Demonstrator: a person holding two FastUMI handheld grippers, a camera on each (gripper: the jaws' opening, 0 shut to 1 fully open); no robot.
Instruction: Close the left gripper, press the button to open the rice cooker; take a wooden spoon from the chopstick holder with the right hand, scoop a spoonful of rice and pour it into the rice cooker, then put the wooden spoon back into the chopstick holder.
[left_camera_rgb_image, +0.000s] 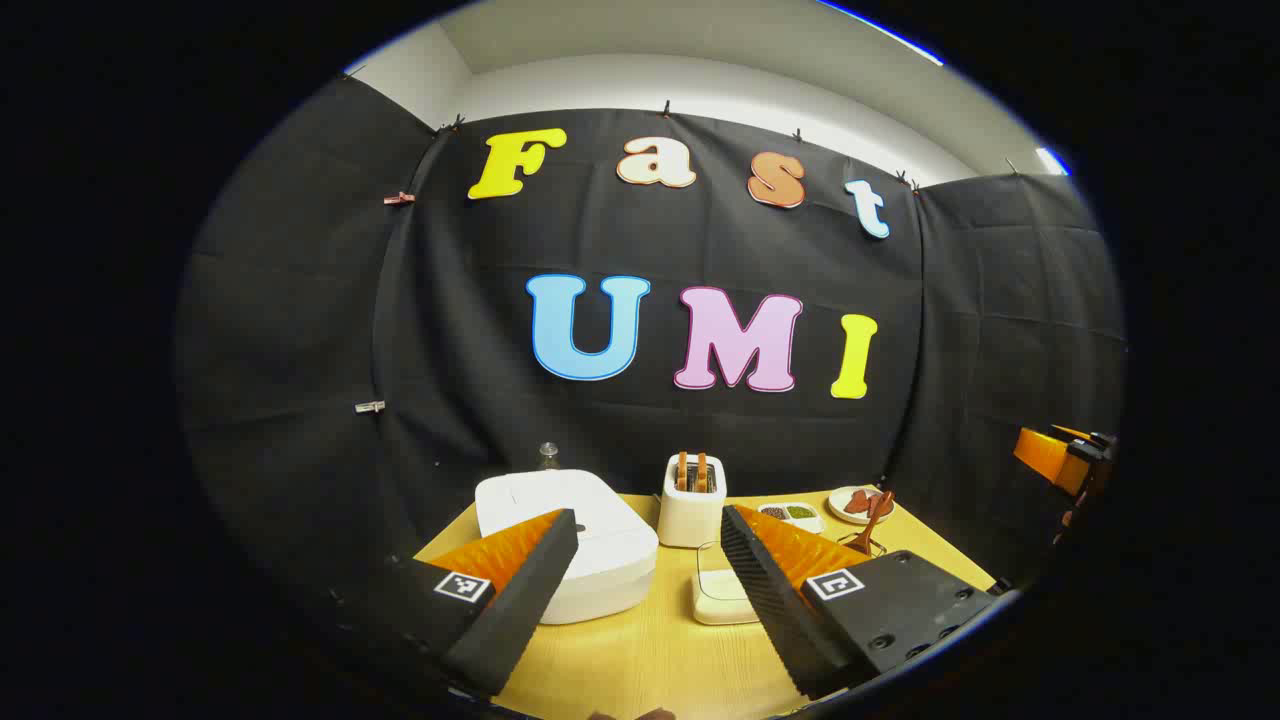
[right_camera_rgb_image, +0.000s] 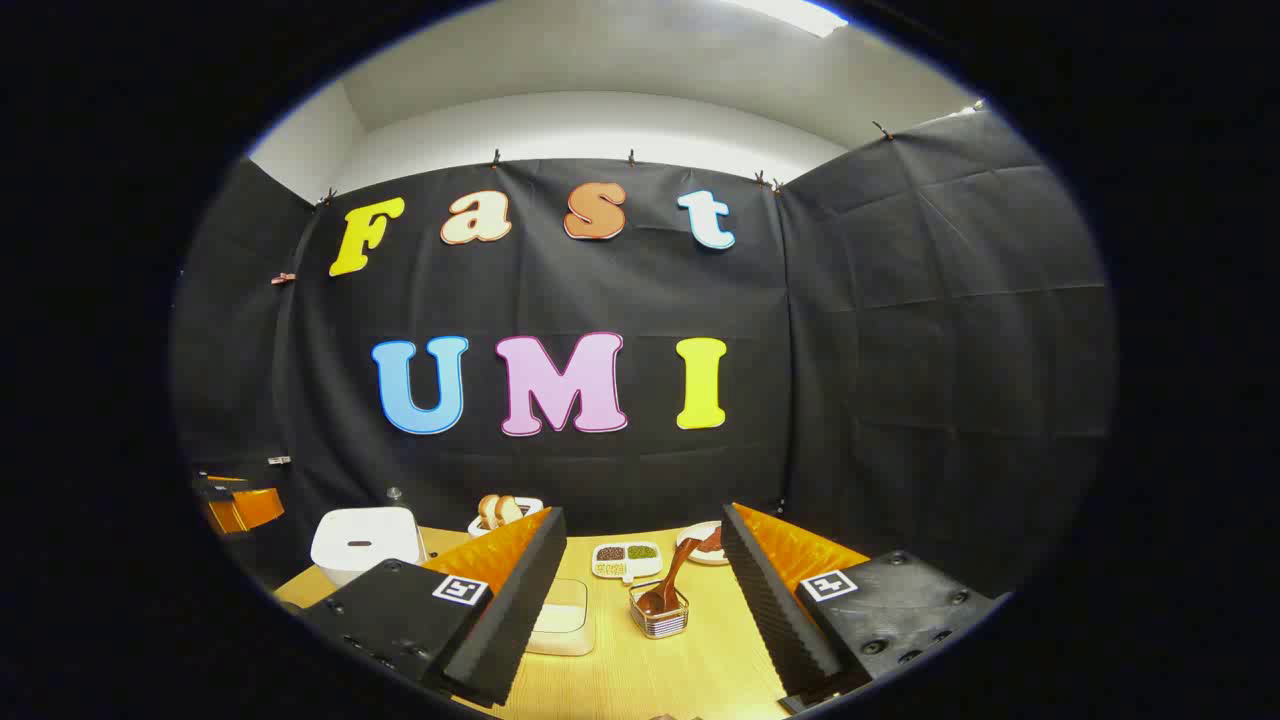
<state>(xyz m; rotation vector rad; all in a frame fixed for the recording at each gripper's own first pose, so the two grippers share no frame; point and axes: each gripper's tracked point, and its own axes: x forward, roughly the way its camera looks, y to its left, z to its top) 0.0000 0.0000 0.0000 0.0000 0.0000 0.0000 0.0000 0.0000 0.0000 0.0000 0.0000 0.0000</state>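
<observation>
In the left gripper view, the left gripper (left_camera_rgb_image: 648, 545) is seen above the pale wooden table (left_camera_rgb_image: 650, 660), its jaws spread wide and nothing held between them. Just beyond the fingertip at 9 o'clock the white, rounded-rectangular rice cooker (left_camera_rgb_image: 590, 545) is found, its lid down. Toward 12 o'clock from the gap stands a white toaster (left_camera_rgb_image: 692, 505) with two brown slices upright in its slots. Directly ahead between the fingers a clear-lidded cream container (left_camera_rgb_image: 722, 595) lies on the table. At 2 o'clock a small white divided dish of dark and green grains (left_camera_rgb_image: 792, 514) is seen, and past it a white plate with reddish-brown pieces (left_camera_rgb_image: 856, 503). The brown wooden spoon (left_camera_rgb_image: 868, 522) stands tilted in its holder at about 3 o'clock, the holder itself largely hidden behind the finger. The other gripper (left_camera_rgb_image: 1065, 460) is glimpsed at the far edge at 3 o'clock.

In the right gripper view, the right gripper (right_camera_rgb_image: 645, 545) is likewise held open and empty. The wooden spoon (right_camera_rgb_image: 672, 580) leans in the small clear square chopstick holder (right_camera_rgb_image: 660, 615) straight ahead between the fingers. The divided dish (right_camera_rgb_image: 625, 558) and plate (right_camera_rgb_image: 700, 545) lie behind it toward 12 o'clock; the cream container (right_camera_rgb_image: 562, 625) lies at 9 o'clock of the holder. The rice cooker (right_camera_rgb_image: 365, 540) sits far off at 9 o'clock, the toaster (right_camera_rgb_image: 500, 510) just beside it at its 3 o'clock.
</observation>
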